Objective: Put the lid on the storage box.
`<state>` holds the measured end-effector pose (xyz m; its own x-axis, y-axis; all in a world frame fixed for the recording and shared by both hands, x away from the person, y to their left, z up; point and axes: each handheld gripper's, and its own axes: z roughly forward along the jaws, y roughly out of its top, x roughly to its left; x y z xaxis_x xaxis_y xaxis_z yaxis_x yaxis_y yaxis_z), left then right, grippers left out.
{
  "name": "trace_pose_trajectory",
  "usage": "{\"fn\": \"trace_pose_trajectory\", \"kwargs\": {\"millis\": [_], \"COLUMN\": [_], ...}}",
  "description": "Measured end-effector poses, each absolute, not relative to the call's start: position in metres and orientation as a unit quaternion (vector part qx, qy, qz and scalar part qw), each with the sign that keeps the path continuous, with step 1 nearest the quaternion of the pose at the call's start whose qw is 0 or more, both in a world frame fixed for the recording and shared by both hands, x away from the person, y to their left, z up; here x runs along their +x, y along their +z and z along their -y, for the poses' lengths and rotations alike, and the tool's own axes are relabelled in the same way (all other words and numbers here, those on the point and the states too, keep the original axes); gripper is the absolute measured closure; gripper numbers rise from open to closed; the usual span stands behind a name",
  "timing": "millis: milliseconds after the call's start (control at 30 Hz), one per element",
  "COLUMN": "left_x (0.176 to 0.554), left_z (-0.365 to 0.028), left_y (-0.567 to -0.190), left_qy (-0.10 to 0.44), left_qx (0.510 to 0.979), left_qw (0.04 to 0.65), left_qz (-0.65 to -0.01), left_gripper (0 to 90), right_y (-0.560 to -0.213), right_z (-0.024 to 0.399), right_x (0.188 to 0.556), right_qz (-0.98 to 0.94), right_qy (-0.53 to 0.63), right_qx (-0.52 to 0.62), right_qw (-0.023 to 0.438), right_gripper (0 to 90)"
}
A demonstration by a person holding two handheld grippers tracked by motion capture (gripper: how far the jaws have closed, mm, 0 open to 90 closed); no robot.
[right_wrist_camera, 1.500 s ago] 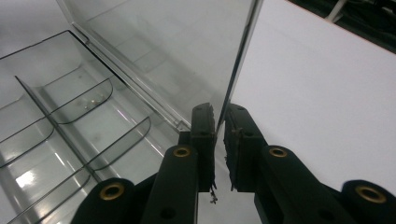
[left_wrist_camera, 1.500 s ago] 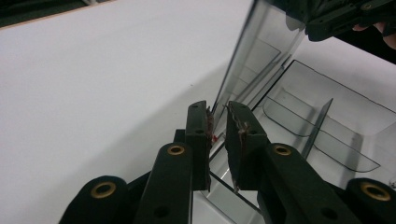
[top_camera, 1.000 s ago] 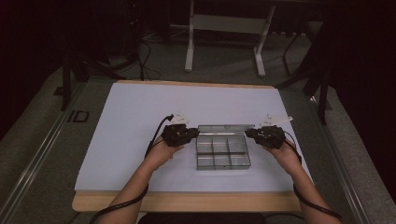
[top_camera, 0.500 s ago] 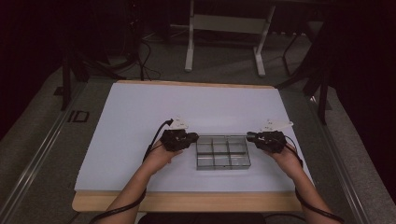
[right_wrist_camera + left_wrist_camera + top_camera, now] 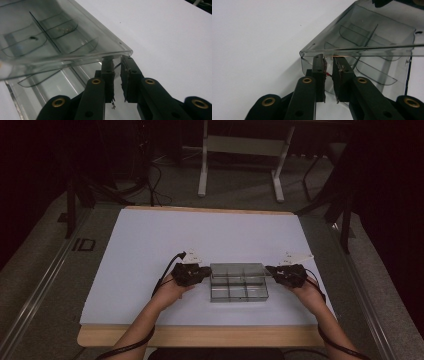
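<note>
Box [image 5: 239, 282] contents: too small to be told in the high view; only faint specks are seen in one compartment in the right gripper view.
Box edges: cut off by the top and left of the right gripper view, and by the top and right of the left gripper view.
Left gripper [image 5: 329, 65] tips: partly hidden behind the box's raised lid edge; whether the pads press on the box wall cannot be told.
Right gripper [image 5: 117, 65] tips: hidden under the lid rim of the box in the same way.
Forearms: cut off by the bottom edge, below the box.
Beyond the table [image 5: 150, 240]: lost in darkness past the box.
</note>
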<state>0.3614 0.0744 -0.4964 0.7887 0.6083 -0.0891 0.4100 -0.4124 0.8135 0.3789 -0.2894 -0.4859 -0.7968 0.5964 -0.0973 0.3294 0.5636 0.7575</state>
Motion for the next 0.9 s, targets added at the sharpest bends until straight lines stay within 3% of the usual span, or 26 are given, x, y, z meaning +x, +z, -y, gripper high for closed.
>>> {"fn": "trace_pose_trajectory", "kwargs": {"millis": [233, 500, 900], "left_x": [0.361, 0.363, 0.362], "left_z": [-0.073, -0.073, -0.075], "left_y": [-0.502, -0.505, -0.511], "left_qy": [0.108, 0.117, 0.122], "left_qx": [0.836, 0.837, 0.839], "left_qw": [0.443, 0.432, 0.424], "left_qz": [-0.305, -0.314, -0.319], "left_gripper": [77.1, 63.2, 62.7], "right_y": [-0.492, -0.495, -0.498], "right_z": [0.289, 0.292, 0.294], "right_x": [0.38, 0.381, 0.381], "right_qz": [-0.867, -0.865, -0.866], "right_qy": [0.379, 0.378, 0.373], "right_qx": [0.274, 0.284, 0.288], "right_qw": [0.169, 0.167, 0.165], "right_gripper": [78.1, 72.4, 72.0]}}
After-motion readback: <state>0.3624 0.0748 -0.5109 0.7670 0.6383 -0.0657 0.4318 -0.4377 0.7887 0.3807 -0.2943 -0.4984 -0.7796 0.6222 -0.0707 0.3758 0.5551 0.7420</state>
